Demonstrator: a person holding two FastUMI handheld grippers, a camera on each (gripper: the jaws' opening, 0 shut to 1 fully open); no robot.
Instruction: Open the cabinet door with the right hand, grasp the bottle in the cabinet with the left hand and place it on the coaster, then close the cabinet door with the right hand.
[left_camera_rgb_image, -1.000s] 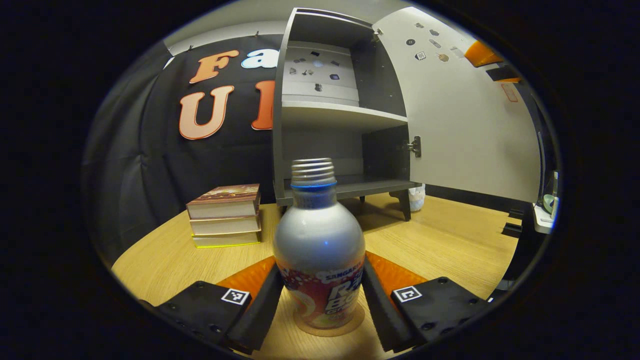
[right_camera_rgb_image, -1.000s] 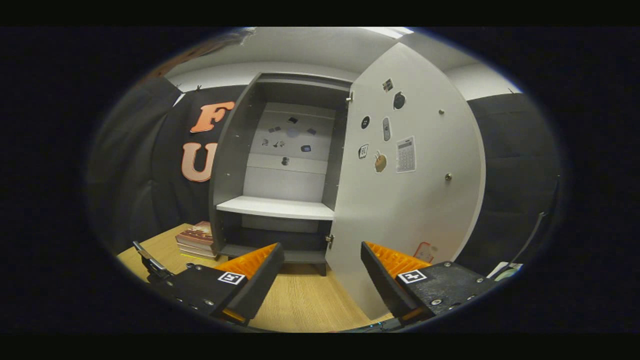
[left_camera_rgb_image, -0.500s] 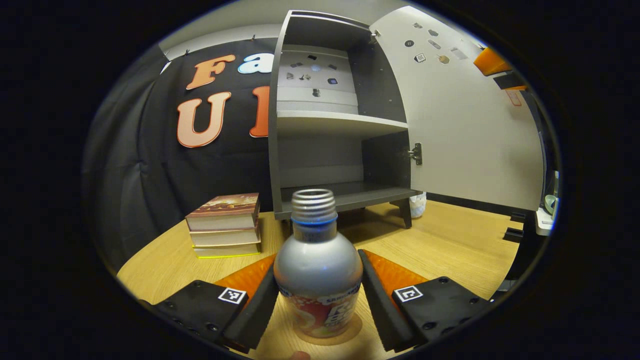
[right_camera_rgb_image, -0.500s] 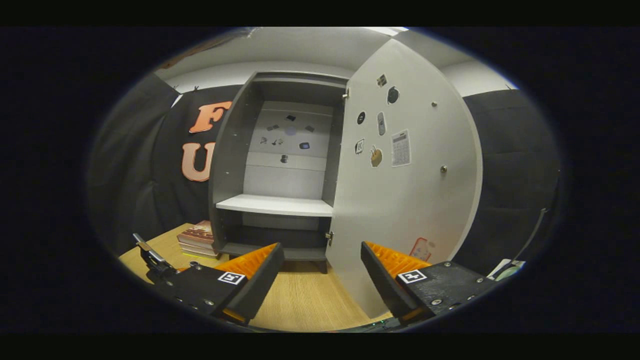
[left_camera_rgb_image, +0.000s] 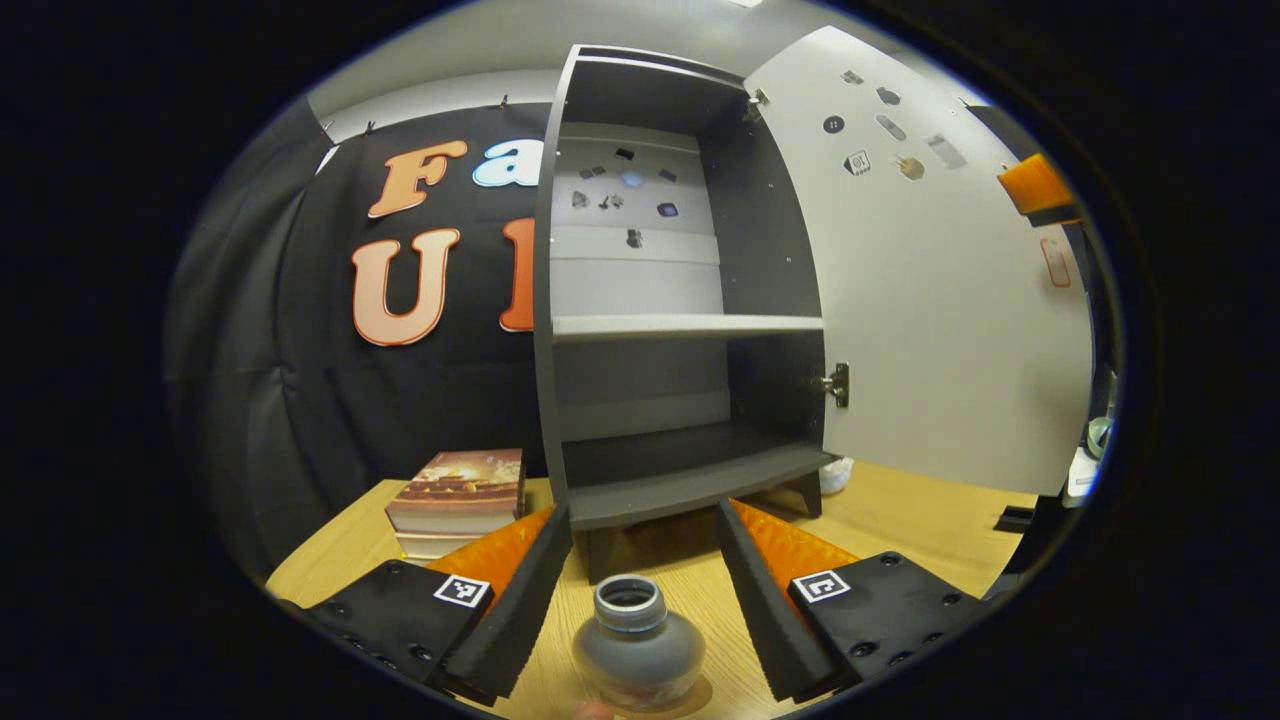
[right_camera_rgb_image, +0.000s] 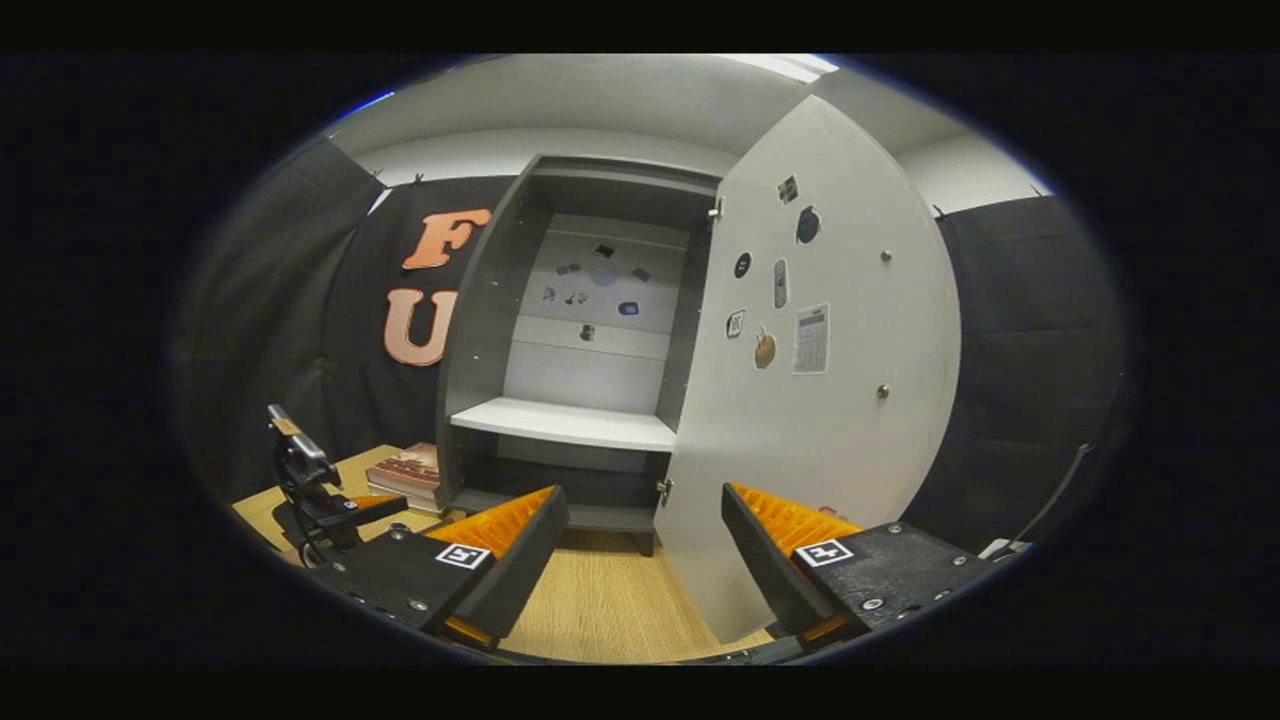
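I see the bottle (left_camera_rgb_image: 637, 650) from above in the left gripper view; rounded silvery metal shoulders, threaded open neck with a blue ring, printed label low down; it stands upright on the round brown coaster (left_camera_rgb_image: 690, 697) near the front edge of the worktop (left_camera_rgb_image: 900, 510), pale wood-grain laminate. My left hand-held gripper (left_camera_rgb_image: 640, 590) is released, its ribbed fingers spread wide above and to either side of the bottle, not touching it; 1.0 s ago the same fingers flanked the bottle's body at label height, so I have lifted clear and the bottle has dropped low in the view. The cabinet (left_camera_rgb_image: 640, 300) is matte dark grey board, boxy, on short legs, with a pale back panel carrying small stickers; one shelf (left_camera_rgb_image: 680, 325) across the middle; both compartments hold nothing I can make out. The cabinet door (right_camera_rgb_image: 820, 400) is flat light grey, dotted with stickers and small round studs, swung open to the right on metal hinges, about as far as before. A stack of books (left_camera_rgb_image: 458, 500) sits by the cabinet's left side, toward the worktop's left edge. My right hand-held gripper (right_camera_rgb_image: 645, 560) is released too, fingers parted, just in front of the door's lower edge; in the right gripper view the left one shows at the far left, higher than a second ago.
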